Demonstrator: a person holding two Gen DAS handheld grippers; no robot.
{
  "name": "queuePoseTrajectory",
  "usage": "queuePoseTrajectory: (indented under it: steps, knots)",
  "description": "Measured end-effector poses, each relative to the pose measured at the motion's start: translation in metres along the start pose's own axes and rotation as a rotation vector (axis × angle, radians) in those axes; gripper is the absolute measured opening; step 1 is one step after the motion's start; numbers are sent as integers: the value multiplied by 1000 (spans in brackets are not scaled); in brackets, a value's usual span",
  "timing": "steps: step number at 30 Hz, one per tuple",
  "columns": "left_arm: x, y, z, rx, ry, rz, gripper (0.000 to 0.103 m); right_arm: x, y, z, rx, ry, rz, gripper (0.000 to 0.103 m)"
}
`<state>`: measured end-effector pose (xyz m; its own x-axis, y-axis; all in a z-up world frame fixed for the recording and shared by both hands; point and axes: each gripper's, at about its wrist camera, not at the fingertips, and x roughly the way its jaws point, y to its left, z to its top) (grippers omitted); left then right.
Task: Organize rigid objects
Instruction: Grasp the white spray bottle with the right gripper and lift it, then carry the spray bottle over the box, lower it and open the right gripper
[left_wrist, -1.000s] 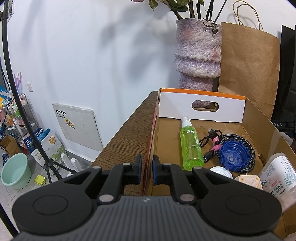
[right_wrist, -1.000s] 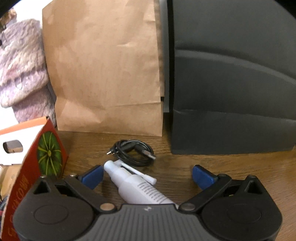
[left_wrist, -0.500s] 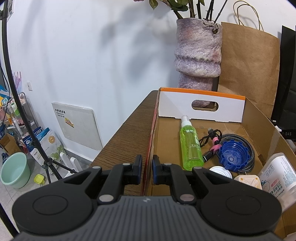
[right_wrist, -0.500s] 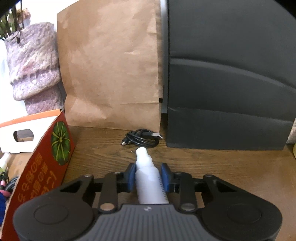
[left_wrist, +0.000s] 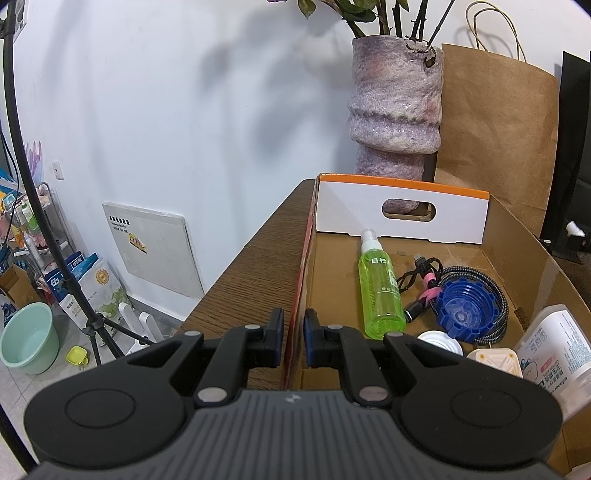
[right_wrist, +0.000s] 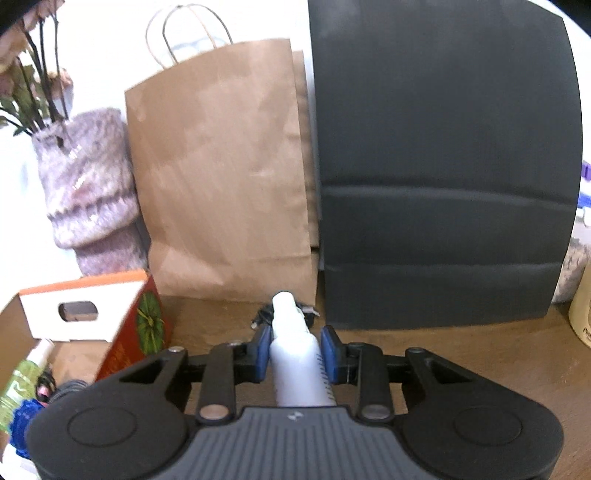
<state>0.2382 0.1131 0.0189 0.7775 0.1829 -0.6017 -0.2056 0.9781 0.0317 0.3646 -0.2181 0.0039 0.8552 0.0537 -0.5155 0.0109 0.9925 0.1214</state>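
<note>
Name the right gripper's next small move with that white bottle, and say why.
Probably carry it left, over the cardboard box wall. The right gripper is shut on the white spray bottle, the box sits just left of it, and a green spray bottle already lies inside. The left gripper pinches the box's near wall.

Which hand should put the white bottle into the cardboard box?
The right. The right gripper already clamps the white spray bottle, beside the cardboard box. The left gripper is busy pinching the box's wall.

White wall (left_wrist: 166, 92) (shadowed), wooden table (left_wrist: 251, 273)
</note>
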Motion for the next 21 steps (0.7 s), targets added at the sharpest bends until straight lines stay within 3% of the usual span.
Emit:
queuePoseTrajectory:
  steps: [11, 16, 21]
  knots:
    - [0, 0, 0, -1, 0, 0, 12, -53, 26, 19, -43, -152, 109, 28]
    - [0, 0, 0, -1, 0, 0, 12, -82, 51, 21, -99, -205, 209, 28]
    - [0, 0, 0, 0, 0, 0, 12, -105, 81, 15, -161, -204, 334, 28]
